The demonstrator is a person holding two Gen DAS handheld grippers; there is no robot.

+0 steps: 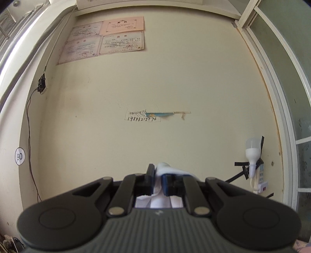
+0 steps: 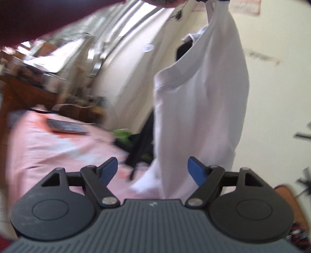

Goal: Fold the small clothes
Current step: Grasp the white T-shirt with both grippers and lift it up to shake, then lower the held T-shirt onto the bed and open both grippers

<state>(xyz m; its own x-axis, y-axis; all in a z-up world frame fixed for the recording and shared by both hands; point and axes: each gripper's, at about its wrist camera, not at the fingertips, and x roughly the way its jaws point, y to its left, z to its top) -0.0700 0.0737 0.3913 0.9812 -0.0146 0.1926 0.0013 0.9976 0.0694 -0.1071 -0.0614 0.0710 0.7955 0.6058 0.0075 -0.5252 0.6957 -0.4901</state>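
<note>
A small white garment (image 2: 200, 93) hangs in the air in the right wrist view, held from its top edge at the upper right of that frame. Its lower end trails near the pink bedspread (image 2: 48, 148). My left gripper (image 1: 158, 176) is shut on a bunch of the same white garment (image 1: 165, 169), which pokes up between its fingers; it faces a cream wall. My right gripper (image 2: 152, 169) stands open in front of the hanging cloth, blue pads wide apart. The cloth shows through the gap, but whether it lies between the pads I cannot tell.
A dark flat book or tablet (image 2: 66, 126) lies on the pink bed. Dark and green items (image 2: 134, 144) lie heaped behind the cloth. A dark red sleeve (image 2: 48, 17) crosses the top left. Certificates (image 1: 105, 39), a hanging bulb (image 1: 252, 155) and a power strip (image 1: 261, 179) are on the wall.
</note>
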